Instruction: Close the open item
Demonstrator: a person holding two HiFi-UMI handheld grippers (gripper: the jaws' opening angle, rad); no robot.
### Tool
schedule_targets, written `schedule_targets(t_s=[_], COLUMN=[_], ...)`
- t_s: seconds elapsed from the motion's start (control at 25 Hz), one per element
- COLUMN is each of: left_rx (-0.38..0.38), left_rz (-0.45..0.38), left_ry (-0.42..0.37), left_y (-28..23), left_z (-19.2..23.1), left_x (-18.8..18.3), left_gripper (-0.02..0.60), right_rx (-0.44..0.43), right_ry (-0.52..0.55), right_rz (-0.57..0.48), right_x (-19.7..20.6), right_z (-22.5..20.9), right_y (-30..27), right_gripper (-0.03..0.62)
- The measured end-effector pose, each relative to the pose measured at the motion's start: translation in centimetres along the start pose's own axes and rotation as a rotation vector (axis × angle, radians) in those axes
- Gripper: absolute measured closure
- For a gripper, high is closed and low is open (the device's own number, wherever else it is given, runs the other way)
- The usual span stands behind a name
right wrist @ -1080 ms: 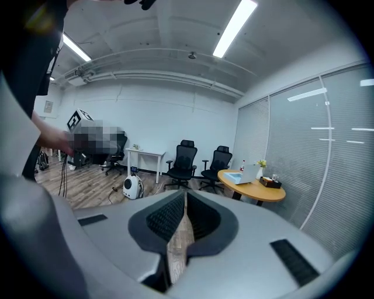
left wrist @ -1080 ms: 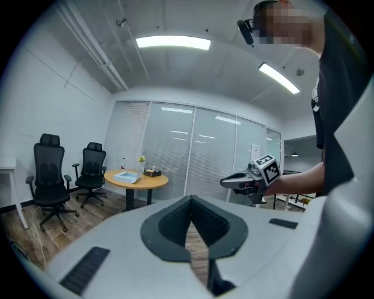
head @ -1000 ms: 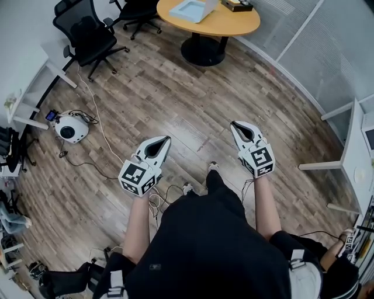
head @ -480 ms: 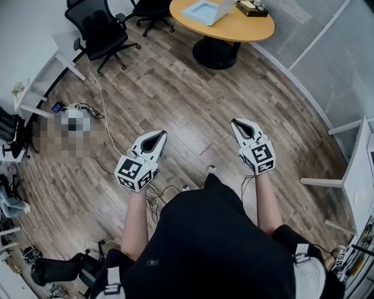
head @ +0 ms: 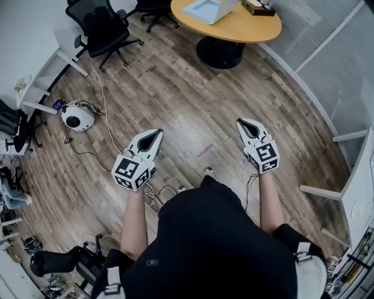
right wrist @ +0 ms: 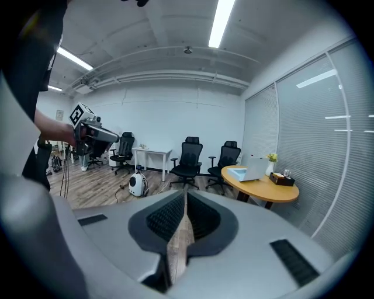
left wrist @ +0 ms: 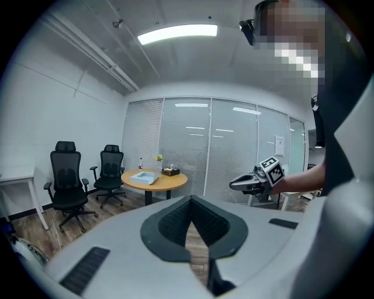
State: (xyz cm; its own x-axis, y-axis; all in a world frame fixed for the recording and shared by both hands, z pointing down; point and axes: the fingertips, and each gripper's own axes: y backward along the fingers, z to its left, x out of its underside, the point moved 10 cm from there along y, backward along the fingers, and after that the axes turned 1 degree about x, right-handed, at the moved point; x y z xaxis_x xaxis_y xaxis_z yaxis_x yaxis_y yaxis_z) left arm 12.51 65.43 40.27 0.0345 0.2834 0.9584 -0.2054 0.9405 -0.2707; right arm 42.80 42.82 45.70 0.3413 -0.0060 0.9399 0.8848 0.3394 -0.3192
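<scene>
An open laptop (head: 208, 8) with a pale blue lid stands on the round wooden table (head: 245, 26) at the far side of the room. It also shows in the left gripper view as the laptop (left wrist: 143, 175) and in the right gripper view as the laptop (right wrist: 248, 170). My left gripper (head: 156, 134) and my right gripper (head: 242, 122) are held at waist height over the wooden floor, far short of the table. Both are shut with nothing between the jaws: left gripper (left wrist: 190, 200), right gripper (right wrist: 185, 194).
Black office chairs (head: 104, 23) stand left of the table. A white round device (head: 78, 117) with cables lies on the floor at left, near a white desk (head: 49, 79). Glass partitions with blinds (head: 336, 55) run along the right. A brown box (head: 261, 6) sits on the table.
The head view has shifted, so the table and chairs now sit a little further right and up. Both grippers stay shut at much the same height, the right one slightly further right.
</scene>
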Motion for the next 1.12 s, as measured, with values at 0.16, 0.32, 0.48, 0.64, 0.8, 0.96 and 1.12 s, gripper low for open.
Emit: schedule_targets(t_s=[0.16,0.32,0.48,0.64,0.8,0.96,1.12], left_rx=[-0.027,-0.041,-0.055,-0.043,-0.041,-0.035,-0.018], left_rz=[0.008,0.015,0.009,0.005,-0.002,-0.009,-0.014], left_ry=[0.009,0.006,0.013,-0.002,-0.009,-0.010,-0.001], left_y=[-1.8,-3.6,-5.2,-6.8,-8.0,-8.5,-9.3], left_z=[-0.6,-1.0,-1.5,-2.1,-2.3,-2.0,-1.0], left_x=[-0.4,-0.7,-1.0,-1.9,-2.4,-2.5,-2.4], left_gripper=[0.577,0.577,0.577,0.577,0.577,0.577,0.577], right_rx=[-0.034,-0.064,-0.093,-0.098,-0.095,-0.089,-0.071], right_ry=[-0.009,-0.005,-0.003,-0.001,-0.007,-0.002,-0.004], right_rz=[0.000,-0.010,-0.020,-0.027,-0.034,-0.033,-0.025], right_x=[0.8,1.2,1.6,1.2,1.3,1.3,1.1], right_z=[-1.9,-3.6,-4.7,-5.8,-6.7,-7.1,-7.2], right_y=[-0.7,-1.7,-2.1,-2.3,-2.3,-2.3,-2.7], right_gripper=[0.583,0.583,0.583,0.583,0.583,0.583,0.583])
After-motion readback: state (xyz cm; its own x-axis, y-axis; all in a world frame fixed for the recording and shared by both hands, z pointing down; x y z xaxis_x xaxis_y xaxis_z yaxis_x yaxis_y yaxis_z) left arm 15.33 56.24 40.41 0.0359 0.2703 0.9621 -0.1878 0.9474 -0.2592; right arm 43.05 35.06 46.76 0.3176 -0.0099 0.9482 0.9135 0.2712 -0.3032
